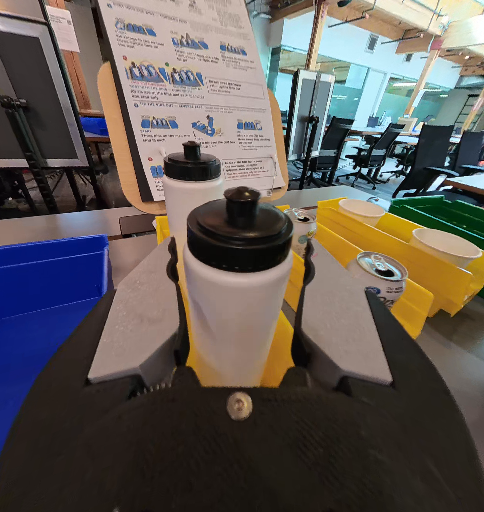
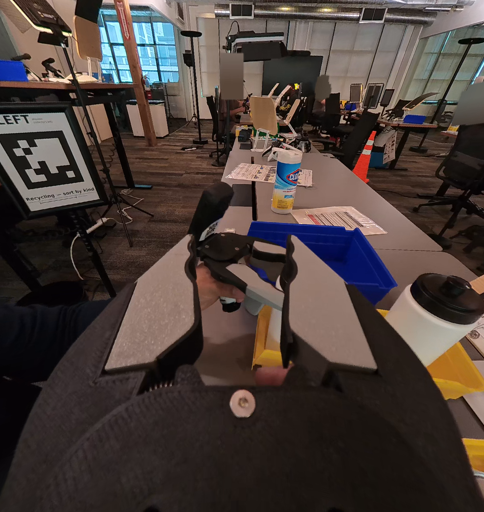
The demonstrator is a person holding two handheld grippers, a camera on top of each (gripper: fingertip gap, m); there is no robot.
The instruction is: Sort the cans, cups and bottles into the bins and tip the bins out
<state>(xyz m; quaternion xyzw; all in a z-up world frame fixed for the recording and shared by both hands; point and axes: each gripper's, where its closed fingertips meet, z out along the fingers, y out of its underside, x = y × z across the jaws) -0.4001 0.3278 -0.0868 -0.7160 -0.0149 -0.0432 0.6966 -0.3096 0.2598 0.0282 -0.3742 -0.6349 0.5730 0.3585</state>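
Note:
My left gripper (image 1: 239, 263) is shut on a white bottle with a black cap (image 1: 235, 304), held upright in the nearest yellow bin (image 1: 277, 363). A second white bottle (image 1: 191, 194) stands behind it in the same bin. Two cans (image 1: 382, 277) (image 1: 302, 232) stand in the middle yellow bin (image 1: 412, 313). Two white paper cups (image 1: 443, 246) (image 1: 360, 210) sit in the far yellow bin (image 1: 396, 230). My right gripper (image 2: 241, 249) is open and empty, above the table at the bin's near end (image 2: 263, 354). The left gripper (image 2: 277, 281), held by a hand, and the second bottle (image 2: 435, 313) also show in the right wrist view.
A blue box (image 1: 41, 277) (image 2: 332, 249) stands left of the bins, a green box (image 1: 443, 213) at their right. An instruction board (image 1: 185, 83) leans behind the bottles. A wipes canister (image 2: 286, 182) and papers lie farther along the grey table (image 2: 346, 188). A framed sign (image 2: 41, 160) stands off the table.

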